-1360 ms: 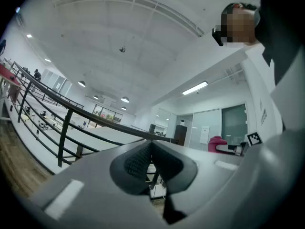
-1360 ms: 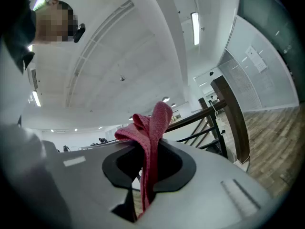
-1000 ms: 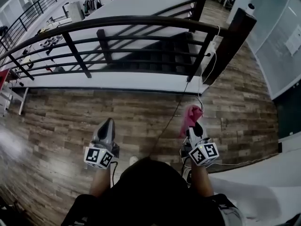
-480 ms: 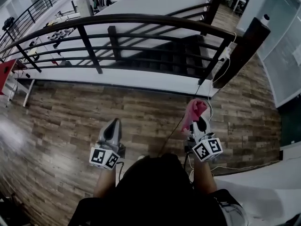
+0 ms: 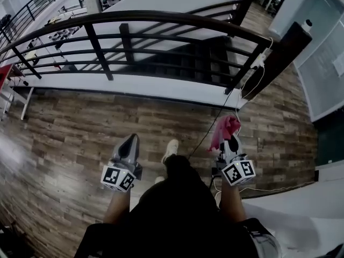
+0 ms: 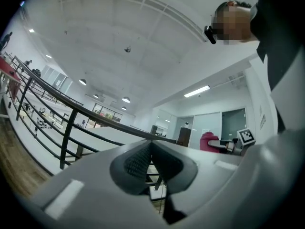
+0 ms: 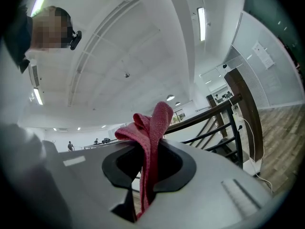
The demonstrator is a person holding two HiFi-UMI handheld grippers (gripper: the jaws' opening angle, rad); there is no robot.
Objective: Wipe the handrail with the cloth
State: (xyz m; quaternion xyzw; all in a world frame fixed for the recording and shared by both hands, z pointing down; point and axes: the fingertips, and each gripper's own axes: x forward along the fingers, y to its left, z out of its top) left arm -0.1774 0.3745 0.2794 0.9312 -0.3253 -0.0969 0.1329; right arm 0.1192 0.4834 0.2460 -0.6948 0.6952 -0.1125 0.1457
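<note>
Two claws are held low in front of the person, forearms nearly parallel above the wooden floor [image 5: 75, 128], both pointing forward toward the railing. The left claw [image 5: 130, 139] has its jaws pressed together with nothing between them. The right claw [image 5: 230, 140] is clamped on the pink cloth [image 5: 226, 127], which sticks up from the tips in a folded bunch; one end seems to hang down between the jaws. The cloth is well apart from the dark handrail [image 5: 161, 18], which curves across the top of the head view. A thin cable [image 5: 207, 130] runs over the floor between the claws.
</note>
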